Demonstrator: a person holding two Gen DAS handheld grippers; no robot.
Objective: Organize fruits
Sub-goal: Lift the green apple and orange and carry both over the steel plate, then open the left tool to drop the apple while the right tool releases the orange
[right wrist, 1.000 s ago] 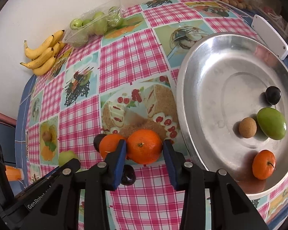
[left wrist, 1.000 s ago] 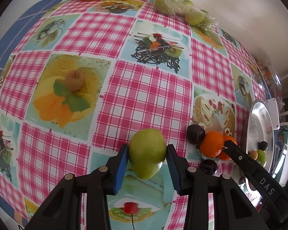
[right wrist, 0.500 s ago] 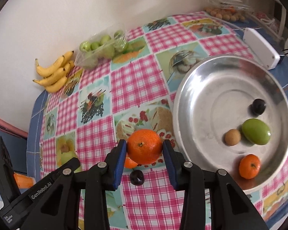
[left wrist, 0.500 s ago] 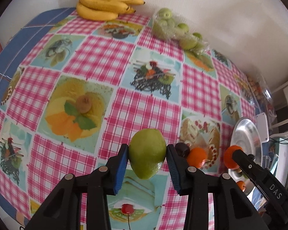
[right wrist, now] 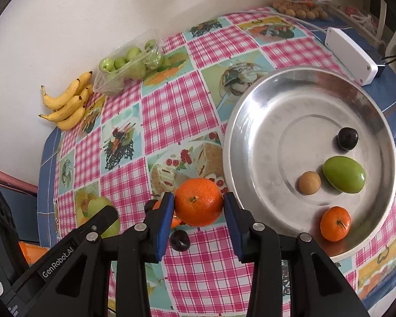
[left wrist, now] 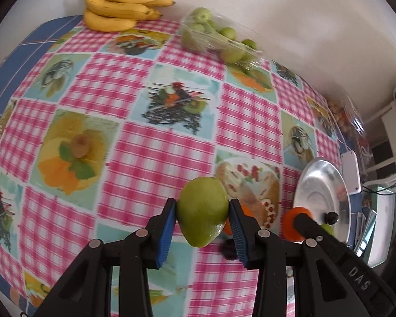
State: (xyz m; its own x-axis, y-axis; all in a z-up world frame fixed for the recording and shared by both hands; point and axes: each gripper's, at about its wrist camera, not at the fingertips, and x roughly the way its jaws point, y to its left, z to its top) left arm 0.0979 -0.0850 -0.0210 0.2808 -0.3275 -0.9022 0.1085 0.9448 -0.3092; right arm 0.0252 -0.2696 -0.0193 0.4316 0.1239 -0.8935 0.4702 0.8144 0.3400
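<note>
here both tools [left wrist: 202, 218] [right wrist: 198, 206] tilt steeply down, seemingly above the tablecloth [right wrist: 171, 100].

4 fruits [right wrist: 344, 175] lie in the tray [right wrist: 253, 111], bananas [right wrist: 66, 105] far left.

Left wrist view: steel plate [left wrist: 319, 185] seen edge-on at the right, contents mostly hidden behind the right gripper's finger [left wrist: 311, 227]. Dark fruit [left wrist: 228, 249] under the green fruit [left wrist: 203, 214] blurred, possibly a plum. Right wrist view: second orange [right wrist: 158, 206] largely covered by the left finger [right wrist: 165, 216]. Far packet [right wrist: 301, 10] too small to identify.
</note>
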